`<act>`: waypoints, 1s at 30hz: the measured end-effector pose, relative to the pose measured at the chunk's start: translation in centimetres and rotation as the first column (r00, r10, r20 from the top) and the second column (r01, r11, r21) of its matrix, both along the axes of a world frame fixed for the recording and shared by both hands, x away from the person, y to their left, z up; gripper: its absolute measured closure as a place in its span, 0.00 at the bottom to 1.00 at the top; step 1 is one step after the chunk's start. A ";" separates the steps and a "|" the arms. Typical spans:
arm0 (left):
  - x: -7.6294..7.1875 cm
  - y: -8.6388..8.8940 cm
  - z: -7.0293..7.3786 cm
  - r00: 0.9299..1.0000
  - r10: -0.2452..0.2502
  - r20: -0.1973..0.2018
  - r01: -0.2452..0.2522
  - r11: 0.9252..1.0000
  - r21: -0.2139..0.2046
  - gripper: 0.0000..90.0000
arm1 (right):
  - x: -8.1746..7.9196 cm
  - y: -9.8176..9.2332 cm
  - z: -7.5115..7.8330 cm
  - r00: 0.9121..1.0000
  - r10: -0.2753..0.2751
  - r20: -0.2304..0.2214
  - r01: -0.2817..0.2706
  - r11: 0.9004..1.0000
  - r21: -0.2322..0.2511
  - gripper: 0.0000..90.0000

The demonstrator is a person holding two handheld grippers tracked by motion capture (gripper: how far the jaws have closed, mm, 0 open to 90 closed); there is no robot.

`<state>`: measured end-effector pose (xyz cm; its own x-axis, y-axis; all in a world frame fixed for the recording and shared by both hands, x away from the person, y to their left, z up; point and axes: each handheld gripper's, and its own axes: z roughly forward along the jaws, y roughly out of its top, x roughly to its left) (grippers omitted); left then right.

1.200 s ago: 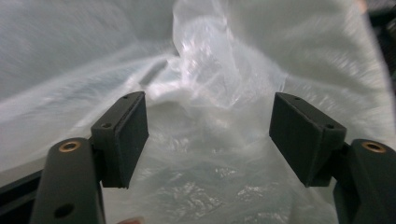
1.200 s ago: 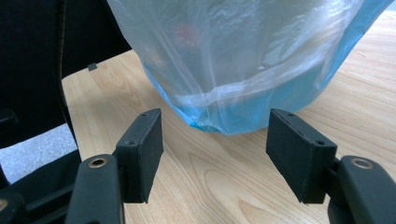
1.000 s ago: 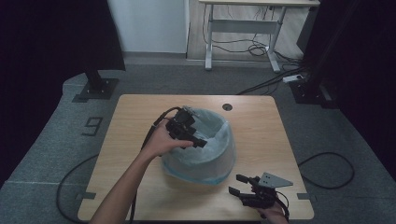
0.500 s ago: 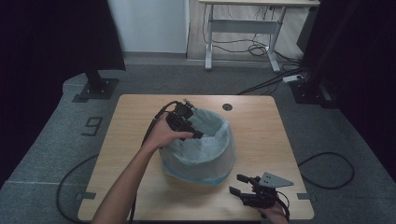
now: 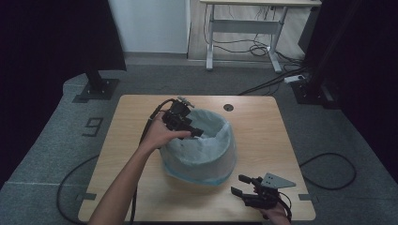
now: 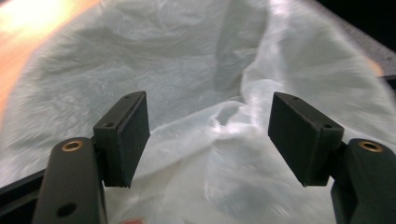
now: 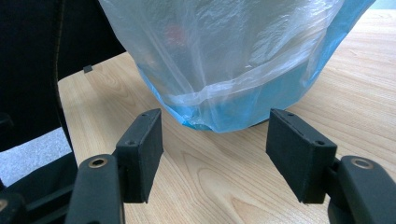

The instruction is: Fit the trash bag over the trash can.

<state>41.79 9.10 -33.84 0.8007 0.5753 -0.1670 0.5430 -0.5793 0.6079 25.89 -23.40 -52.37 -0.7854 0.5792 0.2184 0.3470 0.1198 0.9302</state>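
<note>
Liner fitting stage: bin [image 5: 199, 154] with plastic liner [image 5: 206, 140] at frame centre; left gripper [image 5: 195, 132] over upper-left rim, jaws apart, empty; right gripper [image 5: 240, 186] lower right, jaws apart. Next: close on a liner fold.

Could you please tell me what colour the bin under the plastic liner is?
Blue, showing through the translucent liner at the bin's base; clearest in the right gripper view.

One round blue bin [image 5: 199, 174] lined with one thin translucent white plastic bag [image 5: 202, 145] is counted, just ahead of the right gripper [image 5: 241, 185]. Two black two-jaw grippers are counted, the left gripper [image 5: 197, 132] at the bag's rim. One light wooden table [image 5: 263, 136] is seen beneath both.
</note>
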 end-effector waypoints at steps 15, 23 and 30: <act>-3.9 3.8 -0.3 0.998 -0.062 -0.024 0.063 0.996 0.060 0.34 | 0.0 0.6 -0.2 1.000 0.002 -0.005 -0.002 1.000 -0.016 0.39; -3.9 4.0 -1.4 0.997 -0.061 -0.043 0.064 0.994 0.084 0.34 | 0.1 0.6 -0.3 1.000 -0.003 -0.009 0.003 1.000 -0.015 0.39; -4.9 4.2 -0.2 0.998 -0.046 0.043 0.046 0.999 0.005 0.34 | 0.0 0.3 -0.2 1.000 -0.008 -0.003 0.008 1.000 -0.014 0.39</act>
<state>36.92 13.30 -34.00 0.8328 0.5382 -0.1292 0.4888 -0.6057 0.6279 25.91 -23.13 -52.58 -0.7797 0.5888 0.2132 0.3513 0.1295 0.9273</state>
